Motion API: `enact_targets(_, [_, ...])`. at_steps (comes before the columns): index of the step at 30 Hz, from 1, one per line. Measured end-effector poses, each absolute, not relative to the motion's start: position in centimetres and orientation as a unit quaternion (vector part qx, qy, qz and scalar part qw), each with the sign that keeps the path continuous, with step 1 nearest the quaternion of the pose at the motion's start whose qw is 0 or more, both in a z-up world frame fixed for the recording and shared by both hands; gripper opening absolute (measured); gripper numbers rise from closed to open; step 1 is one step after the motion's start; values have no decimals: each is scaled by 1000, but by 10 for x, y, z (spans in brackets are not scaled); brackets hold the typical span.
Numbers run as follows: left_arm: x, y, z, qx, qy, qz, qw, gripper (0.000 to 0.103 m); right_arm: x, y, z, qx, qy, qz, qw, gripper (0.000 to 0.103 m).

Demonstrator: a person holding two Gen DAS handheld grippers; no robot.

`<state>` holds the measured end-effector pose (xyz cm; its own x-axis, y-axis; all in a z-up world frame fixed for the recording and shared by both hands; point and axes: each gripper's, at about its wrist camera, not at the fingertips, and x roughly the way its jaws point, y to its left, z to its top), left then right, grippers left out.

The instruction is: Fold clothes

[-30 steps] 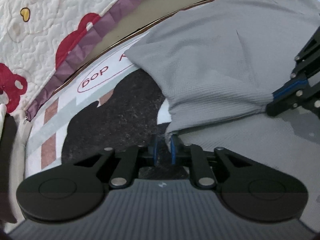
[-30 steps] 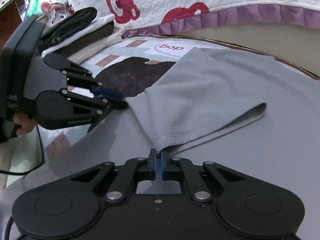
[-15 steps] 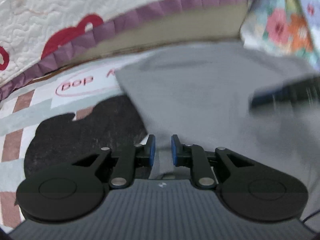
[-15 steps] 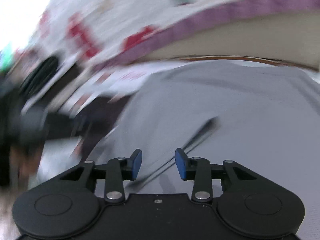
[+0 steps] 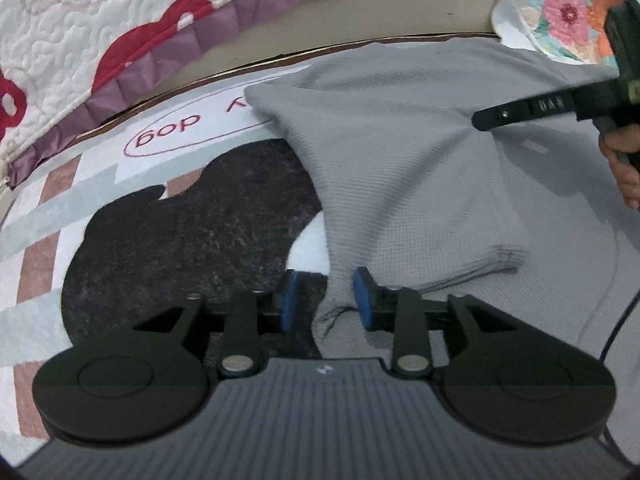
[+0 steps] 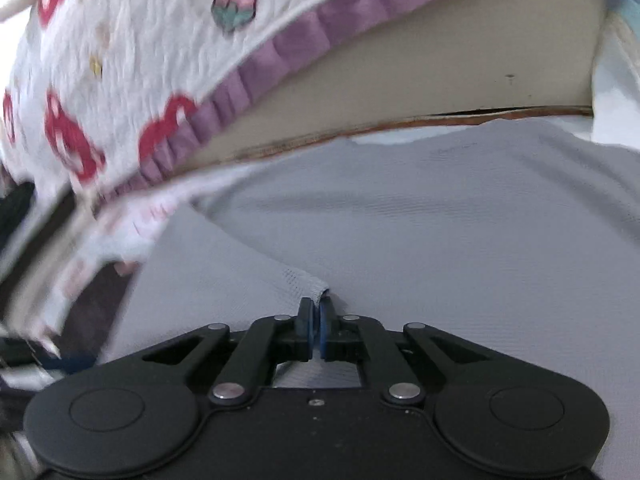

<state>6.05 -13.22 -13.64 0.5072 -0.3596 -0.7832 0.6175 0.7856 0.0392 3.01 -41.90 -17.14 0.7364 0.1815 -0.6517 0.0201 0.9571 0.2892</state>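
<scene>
Grey knit cloth — the garment (image 5: 400,160) — lies on the patterned rug (image 5: 192,232) beside the bed, one flap laid over its body. A second ago both grippers pinched that flap; half a second ago both stood apart. Now the left gripper (image 5: 326,300) has its jaws apart around a bunched edge, while the right gripper (image 6: 315,326) is closed on a corner — probably a new fold is starting, though this view is blurred.
</scene>
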Motion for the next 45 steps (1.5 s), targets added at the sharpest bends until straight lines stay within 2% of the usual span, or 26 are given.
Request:
enact_targets(3, [63,-129,-132,141,401,-289,858,34,34,-410,-163,73,381,54,920,7])
enact_targets(5, [64,-126,-130,130,397,-291,861,34,29,-406,-149,72,374,38,924,21])
enact_targets(9, [67,-124,-123,102,385,-301,866,34,12,-387,-131,104,353,86,926,21])
enact_targets(12, [69,-127,-119,83,374,-318,867,34,3,-351,-134,68,372,163,911,21])
enact_targets(17, [63,-140,-136,159,393,-300,855,34,-16,-319,-155,6,405,192,894,22])
enact_targets(21, [50,-148,-137,222,359,-290,859,39,-18,-336,-151,33,419,196,886,32])
enact_targets(23, [46,-153,-127,224,348,-297,861,39,-20,-352,-145,43,427,182,884,33])
enact_targets(25, [44,-165,-110,203,336,-319,863,42,-32,-383,-136,77,411,152,896,38])
enact_targets(26, [44,-174,-102,192,333,-332,861,43,-40,-404,-132,98,404,130,900,43])
enact_targets(27, [43,-187,-94,182,331,-349,857,44,-49,-428,-129,120,398,104,904,45])
enact_targets(30, [41,-245,-76,166,332,-406,835,50,-81,-500,-122,179,380,6,907,45])
enact_targets(37, [33,-405,-84,128,369,-507,769,48,-176,-642,-118,317,297,-228,871,45])
enact_targets(40, [26,-461,-99,135,380,-530,746,47,-200,-675,-121,320,285,-277,860,47])
enact_targets(45, [42,-511,-118,133,392,-539,733,45,-168,-700,-131,217,336,-272,875,50])
